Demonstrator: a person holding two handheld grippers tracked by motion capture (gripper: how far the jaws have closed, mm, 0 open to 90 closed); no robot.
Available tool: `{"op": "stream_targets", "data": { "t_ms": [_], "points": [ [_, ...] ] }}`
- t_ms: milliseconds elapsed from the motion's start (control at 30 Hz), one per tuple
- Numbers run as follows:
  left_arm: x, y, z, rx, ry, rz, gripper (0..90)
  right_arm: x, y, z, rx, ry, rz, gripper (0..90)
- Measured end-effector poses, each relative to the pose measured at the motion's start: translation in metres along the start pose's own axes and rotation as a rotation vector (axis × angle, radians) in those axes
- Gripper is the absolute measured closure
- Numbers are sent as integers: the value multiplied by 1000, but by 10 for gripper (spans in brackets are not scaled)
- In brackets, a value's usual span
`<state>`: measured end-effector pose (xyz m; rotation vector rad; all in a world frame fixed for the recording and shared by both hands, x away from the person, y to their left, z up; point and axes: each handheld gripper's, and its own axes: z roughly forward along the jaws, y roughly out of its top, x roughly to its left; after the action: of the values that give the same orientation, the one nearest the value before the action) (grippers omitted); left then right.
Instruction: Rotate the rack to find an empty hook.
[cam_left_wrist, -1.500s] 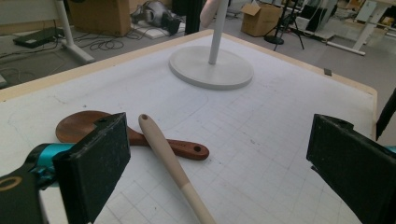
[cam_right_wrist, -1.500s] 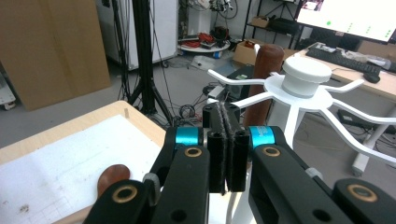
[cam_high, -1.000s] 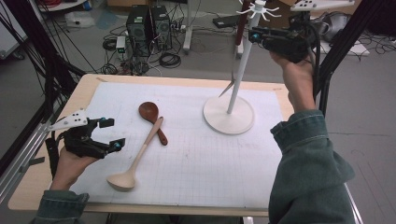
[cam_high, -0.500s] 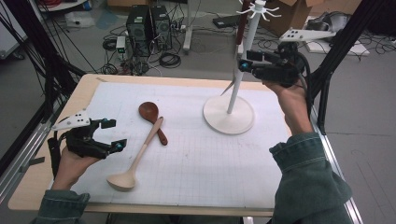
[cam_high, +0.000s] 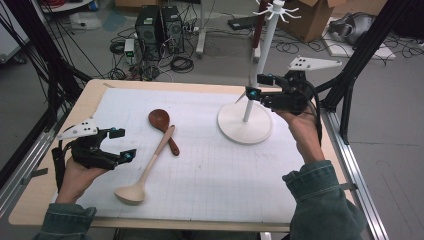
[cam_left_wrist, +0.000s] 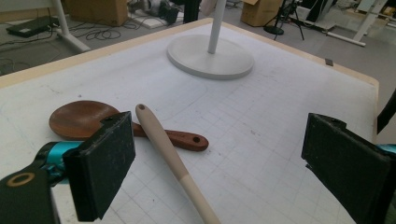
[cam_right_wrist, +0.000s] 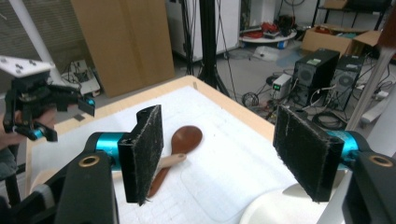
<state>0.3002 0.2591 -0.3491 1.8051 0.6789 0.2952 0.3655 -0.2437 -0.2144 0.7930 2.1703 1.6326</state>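
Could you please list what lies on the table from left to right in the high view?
Left gripper → pale wooden ladle → dark wooden spoon → white rack stand → right gripper.

Between the left gripper (cam_left_wrist: 224, 172)'s wide-apart black jaws, a pale wooden spoon (cam_left_wrist: 175, 158) runs from centre to bottom edge, crossing the handle of a dark brown wooden spoon (cam_left_wrist: 81, 119) at left. A white stand base (cam_left_wrist: 210, 56) sits at upper centre.
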Motion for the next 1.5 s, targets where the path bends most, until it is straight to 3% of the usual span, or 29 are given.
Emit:
{"op": "stream_targets", "data": {
  "t_ms": [567, 1500],
  "points": [
    [3, -5, 5, 33, 14, 3, 128, 5, -43, 10, 15, 15, 49, 262],
    [8, -14, 15, 60, 15, 14, 226, 19, -95, 21, 69, 7, 53, 214]
  ]
}}
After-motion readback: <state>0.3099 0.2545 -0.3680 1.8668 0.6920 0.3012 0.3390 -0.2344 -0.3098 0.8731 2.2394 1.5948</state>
